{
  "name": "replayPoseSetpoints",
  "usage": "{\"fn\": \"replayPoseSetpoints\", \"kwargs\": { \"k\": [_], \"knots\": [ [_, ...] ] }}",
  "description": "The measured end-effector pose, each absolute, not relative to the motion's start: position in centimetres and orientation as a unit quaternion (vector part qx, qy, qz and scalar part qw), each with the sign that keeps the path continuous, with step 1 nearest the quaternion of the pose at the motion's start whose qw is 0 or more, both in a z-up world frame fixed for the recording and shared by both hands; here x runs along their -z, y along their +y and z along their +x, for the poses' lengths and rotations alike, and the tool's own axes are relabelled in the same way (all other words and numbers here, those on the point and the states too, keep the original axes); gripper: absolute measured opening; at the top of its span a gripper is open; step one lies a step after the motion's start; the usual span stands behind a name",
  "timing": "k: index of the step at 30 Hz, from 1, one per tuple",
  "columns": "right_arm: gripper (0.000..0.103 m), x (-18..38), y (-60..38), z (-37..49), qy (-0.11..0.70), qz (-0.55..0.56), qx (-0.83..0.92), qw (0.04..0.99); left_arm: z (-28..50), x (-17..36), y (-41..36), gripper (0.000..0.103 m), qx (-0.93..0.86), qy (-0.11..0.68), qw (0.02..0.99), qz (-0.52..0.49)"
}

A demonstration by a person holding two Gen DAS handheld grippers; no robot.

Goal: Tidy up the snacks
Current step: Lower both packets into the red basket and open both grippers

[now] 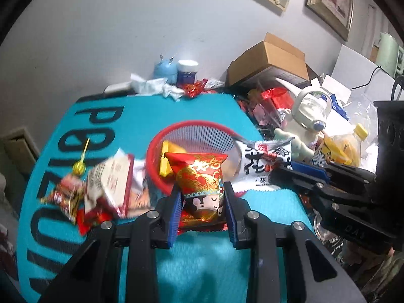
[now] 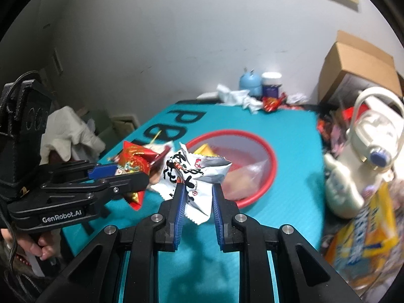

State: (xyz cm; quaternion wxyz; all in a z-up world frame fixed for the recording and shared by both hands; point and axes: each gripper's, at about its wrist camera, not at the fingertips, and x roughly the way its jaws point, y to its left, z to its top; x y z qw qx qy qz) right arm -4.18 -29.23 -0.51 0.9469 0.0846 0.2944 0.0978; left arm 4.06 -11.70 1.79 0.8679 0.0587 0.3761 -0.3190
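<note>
**Both grippers carry a snack packet above the teal mat**

The left gripper [image 1: 203, 197] has its jaws pinching a red-and-gold snack packet [image 1: 202, 176], held clear of the teal mat [image 1: 141, 116] that covers the table. The packet hangs in front of the near rim of the red basket [image 1: 176, 126], which sits on the mat and holds a yellow packet [image 1: 168, 161] and some paler wrapped pieces.

The right gripper [image 2: 197, 197] has its jaws pinching a white packet with black lettering [image 2: 194, 174], also lifted off the mat, just left of the basket's rim in the right wrist view. The two grippers are close together, side by side, each showing in the other's camera.

Left of the basket, a loose pile of snacks [image 1: 106, 189] lies on the mat, with a lollipop [image 1: 79, 168] at its far edge.

Beyond the mat's right edge stand a white figurine [image 1: 305, 123], a cardboard box [image 1: 272, 58] and more clutter. A blue toy [image 1: 165, 69] and a dark jar [image 1: 186, 72] stand against the wall.
</note>
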Motion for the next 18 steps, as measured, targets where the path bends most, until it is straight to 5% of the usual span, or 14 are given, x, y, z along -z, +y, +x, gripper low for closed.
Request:
{"fn": "replayPoseSetpoints", "kwargs": {
  "k": [18],
  "knots": [
    [0.021,-0.3,-31.6,1.3,0.276,0.084,-0.010,0.958,10.6,-1.9,-16.8,0.030,0.318,0.373,0.867,0.089]
  ]
}}
